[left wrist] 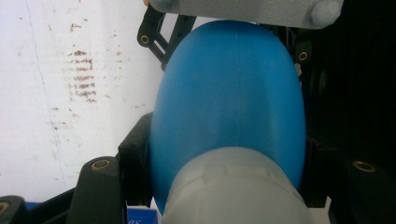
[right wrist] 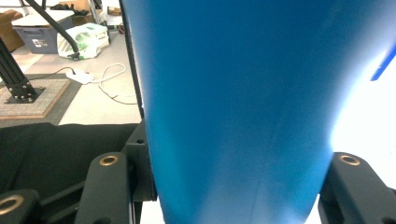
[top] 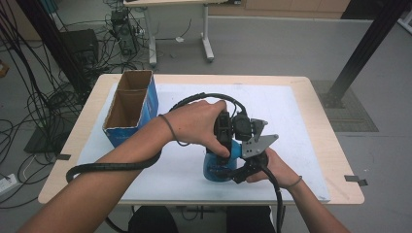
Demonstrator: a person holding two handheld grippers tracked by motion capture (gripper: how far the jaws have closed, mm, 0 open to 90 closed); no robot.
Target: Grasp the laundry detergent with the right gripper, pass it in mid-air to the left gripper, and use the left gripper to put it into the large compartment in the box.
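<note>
A blue rounded bottle (top: 215, 171) with a pale grey neck stands near the front of the white mat (top: 291, 116). My left gripper (top: 226, 154) comes down on it from above, and my right gripper (top: 241, 173) meets it from the right, grey plate on top. In the left gripper view the bottle (left wrist: 229, 102) sits squeezed between the black jaws of the left gripper (left wrist: 226, 156), with the right gripper's plate (left wrist: 243, 9) beyond it. In the right gripper view the bottle (right wrist: 233, 93) is pressed between the jaws of the right gripper (right wrist: 236, 179).
An open-topped blue cardboard box (top: 131, 104) stands at the mat's left edge, empty as far as I see. The wooden table (top: 320, 121) borders the mat. Cables trail on the floor at left (top: 34, 102). A black post (top: 364, 48) rises at the right rear.
</note>
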